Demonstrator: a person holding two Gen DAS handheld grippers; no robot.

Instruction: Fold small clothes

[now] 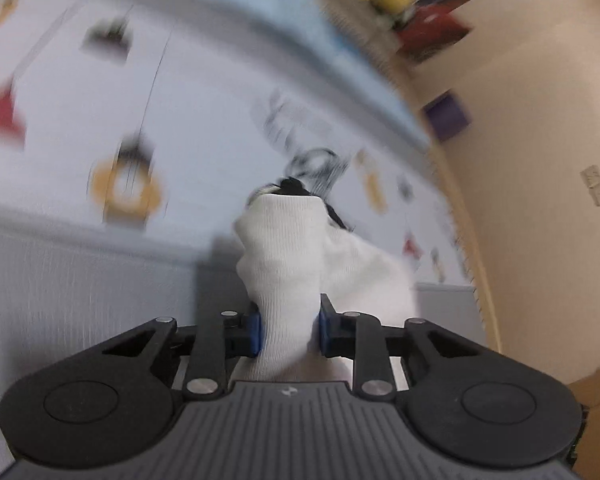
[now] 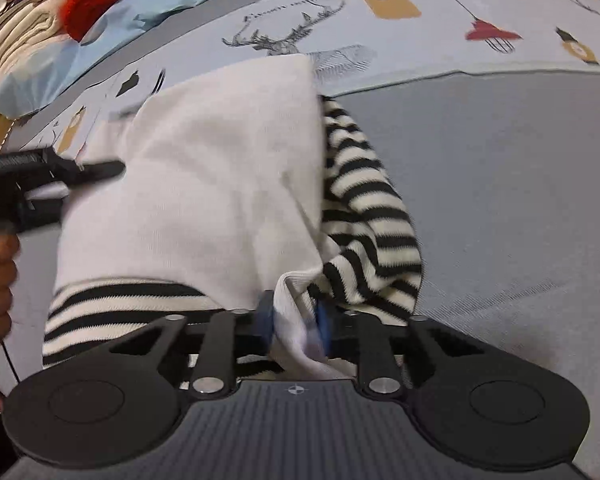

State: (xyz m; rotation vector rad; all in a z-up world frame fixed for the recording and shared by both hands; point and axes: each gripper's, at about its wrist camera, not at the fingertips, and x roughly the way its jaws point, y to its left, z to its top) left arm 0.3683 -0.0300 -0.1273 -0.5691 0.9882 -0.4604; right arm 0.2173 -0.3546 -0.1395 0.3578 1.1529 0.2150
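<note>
Soft, light, floppy white garment (image 2: 220, 168) on bed (image 2: 500, 184). Both grippers, left (image 1: 288, 330) and right (image 2: 296, 326), pinching bunched white fabric. Best held at hem corners, six o'clock.

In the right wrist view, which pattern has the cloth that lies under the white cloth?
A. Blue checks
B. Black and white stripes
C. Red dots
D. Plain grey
B: the striped garment shows black and white bands beside and below the white cloth, on the grey bedcover.
</note>
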